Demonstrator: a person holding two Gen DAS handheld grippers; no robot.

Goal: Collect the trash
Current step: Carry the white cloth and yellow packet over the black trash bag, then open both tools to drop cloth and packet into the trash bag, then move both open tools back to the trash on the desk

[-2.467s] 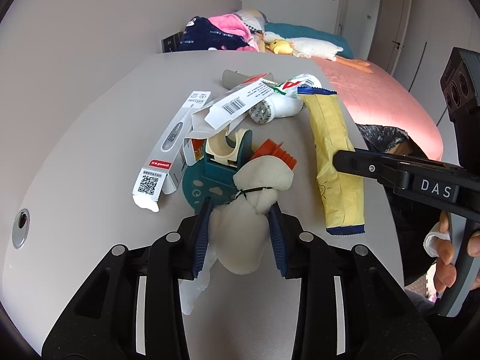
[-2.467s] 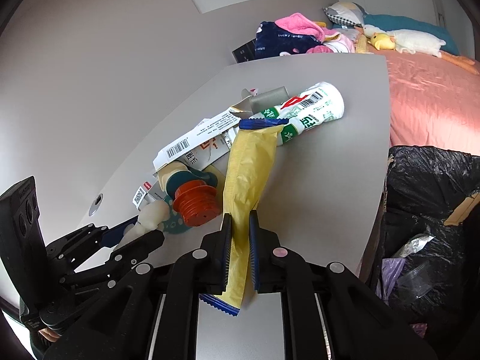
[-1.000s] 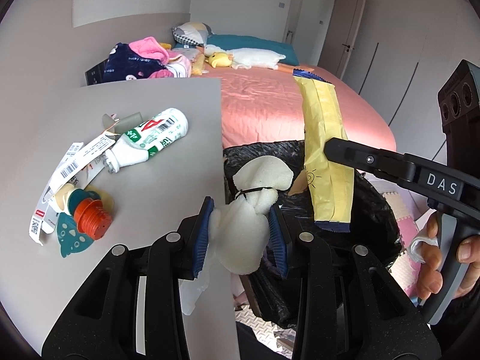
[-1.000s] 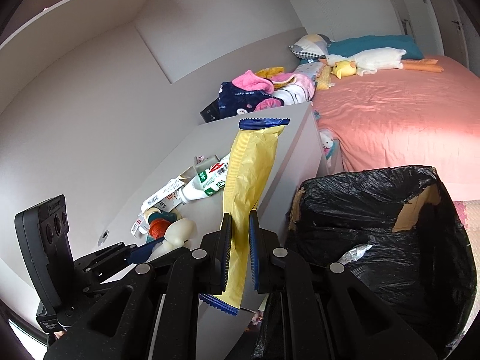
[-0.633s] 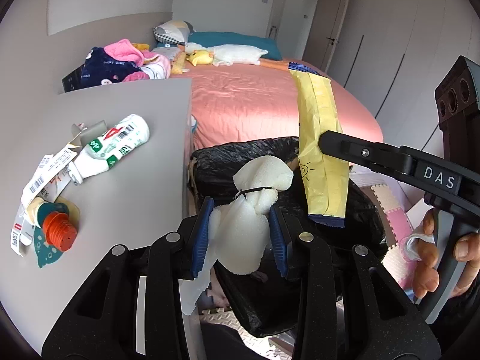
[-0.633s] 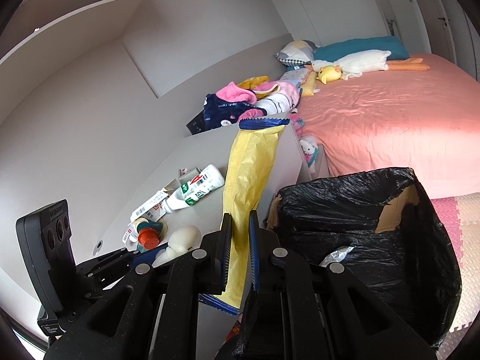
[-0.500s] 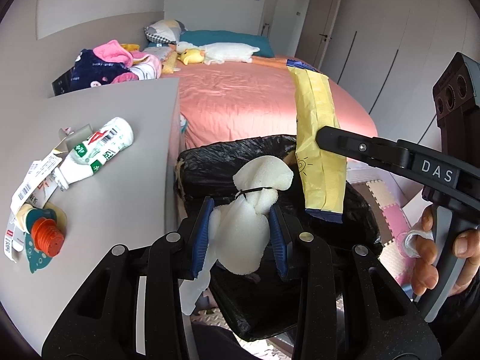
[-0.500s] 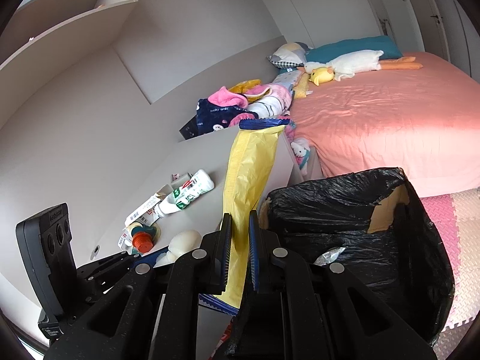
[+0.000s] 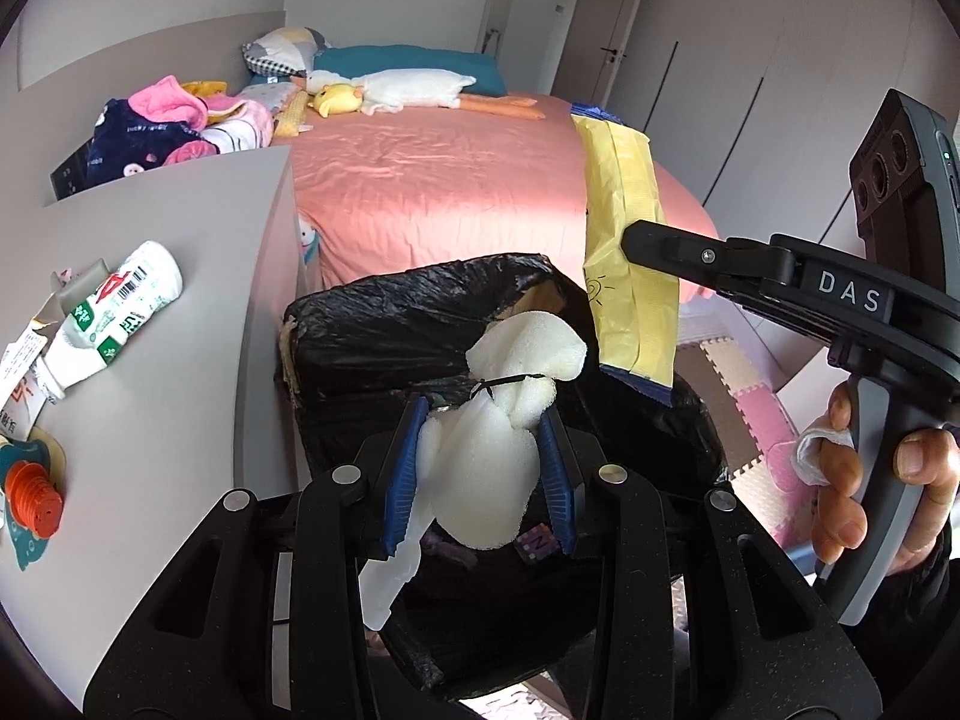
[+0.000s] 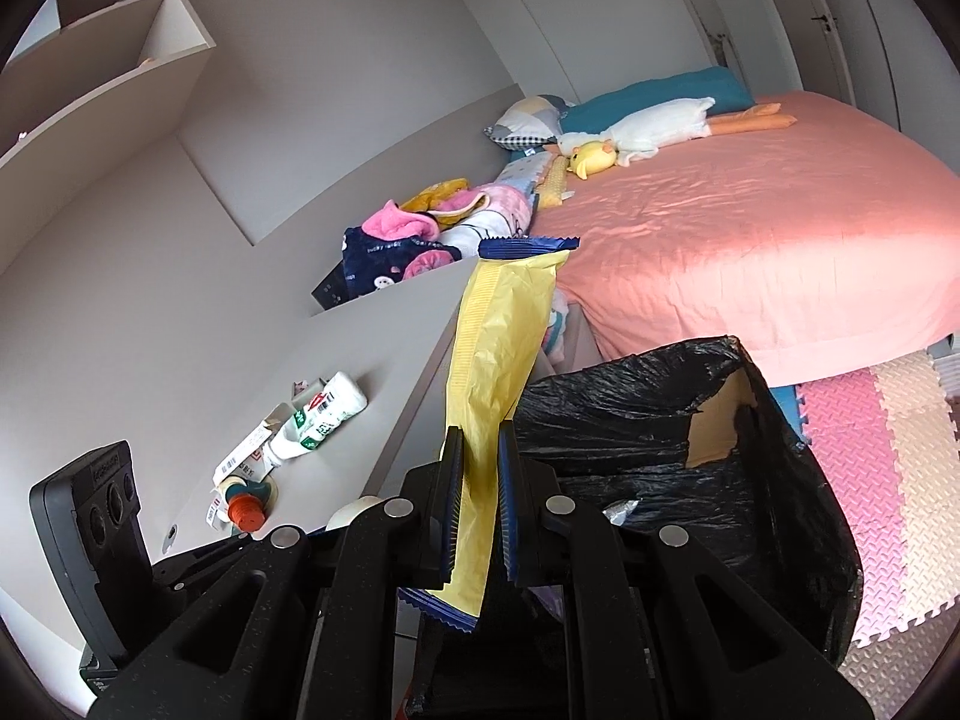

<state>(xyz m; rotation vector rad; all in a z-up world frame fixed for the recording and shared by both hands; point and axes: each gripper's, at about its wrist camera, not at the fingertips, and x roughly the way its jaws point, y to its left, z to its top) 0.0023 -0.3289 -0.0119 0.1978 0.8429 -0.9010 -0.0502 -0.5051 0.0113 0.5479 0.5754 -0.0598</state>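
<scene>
Near the table's left edge, a white bottle and an orange cap are yet to be collected. The left tool clamps a white foam wad above the black-lined bin. The right tool, pinched on a yellow wrapper, hangs at the rim. Best to centre both over the opening before letting go.

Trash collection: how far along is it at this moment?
Done: some trash already lies in the black-lined bin. In hand: left gripper clamps white foam, right gripper a yellow wrapper, both over the bin. Left on the desk: white bottle, cardboard packaging, orange cap.
</scene>
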